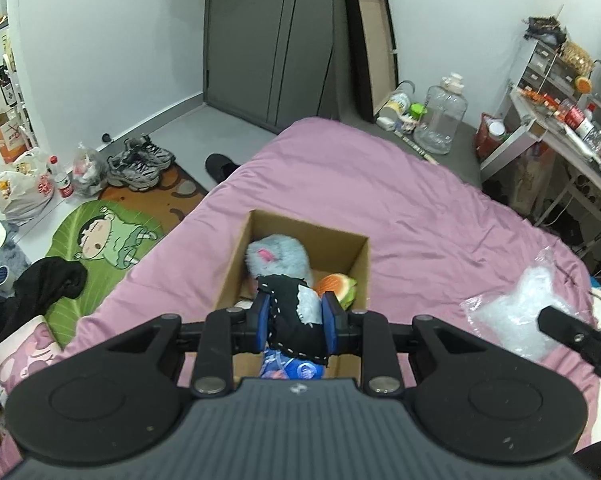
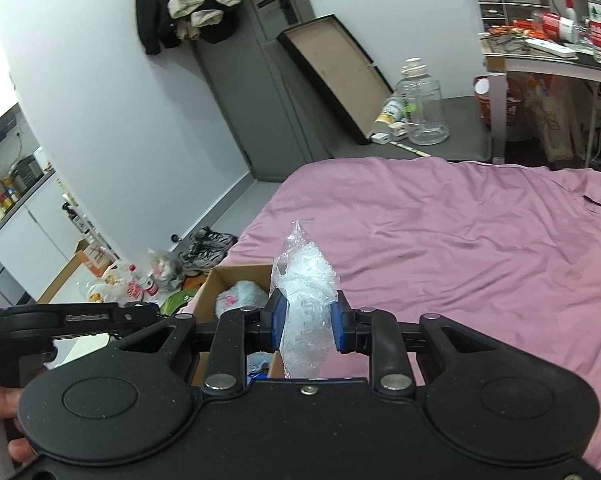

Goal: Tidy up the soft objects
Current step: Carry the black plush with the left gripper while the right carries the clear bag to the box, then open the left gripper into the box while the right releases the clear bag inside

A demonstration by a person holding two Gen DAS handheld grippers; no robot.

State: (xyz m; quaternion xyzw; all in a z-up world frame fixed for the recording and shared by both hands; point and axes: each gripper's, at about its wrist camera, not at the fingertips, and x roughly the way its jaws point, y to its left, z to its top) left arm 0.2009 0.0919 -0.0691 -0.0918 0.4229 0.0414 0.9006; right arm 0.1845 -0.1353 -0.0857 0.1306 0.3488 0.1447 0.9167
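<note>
My left gripper (image 1: 296, 320) is shut on a grey-blue plush toy in black clothes (image 1: 296, 316) and holds it over an open cardboard box (image 1: 360, 256) on the pink bed. In the box lie the toy's fluffy head (image 1: 276, 258), an orange and green plush (image 1: 336, 286) and a blue item (image 1: 292, 370). My right gripper (image 2: 306, 326) is shut on a clear plastic bag of white filling (image 2: 304, 280), held just right of the box (image 2: 240, 274). The bag also shows in the left wrist view (image 1: 512, 316).
The pink bedsheet (image 1: 380, 184) spreads to the right and beyond the box. On the floor at left lie a green cartoon mat (image 1: 104, 236), sneakers (image 1: 140, 164) and plastic bags (image 1: 20, 192). A clear water jug (image 1: 440, 116) and a cluttered desk (image 1: 560, 128) stand behind the bed.
</note>
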